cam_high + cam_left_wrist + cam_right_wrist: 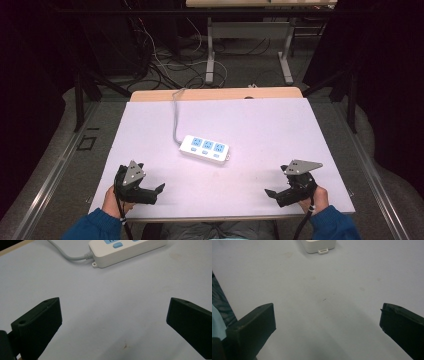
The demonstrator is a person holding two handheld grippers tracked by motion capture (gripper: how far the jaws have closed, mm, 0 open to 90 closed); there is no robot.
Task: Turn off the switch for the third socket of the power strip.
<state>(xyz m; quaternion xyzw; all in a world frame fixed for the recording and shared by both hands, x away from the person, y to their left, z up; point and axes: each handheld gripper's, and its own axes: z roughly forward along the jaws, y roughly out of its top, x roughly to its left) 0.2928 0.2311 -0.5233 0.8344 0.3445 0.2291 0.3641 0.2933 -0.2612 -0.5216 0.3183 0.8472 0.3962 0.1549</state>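
Left gripper (156, 190) and right gripper (270, 192) at table (280, 130) near edge, both jaws spread wide, empty. Power strip (205, 148) lies mid-table between them, well apart, cord (175, 117) running to far edge.

The power strip (205, 148) is white, with three light blue socket faces and small blue switches, and its cable (175, 117) is grey. The table (260, 125) has a pale lilac top and a light wood far edge. Both grippers, left gripper (150, 192) and right gripper (278, 194), are black with grey plates. The sleeves (92, 226) are blue.
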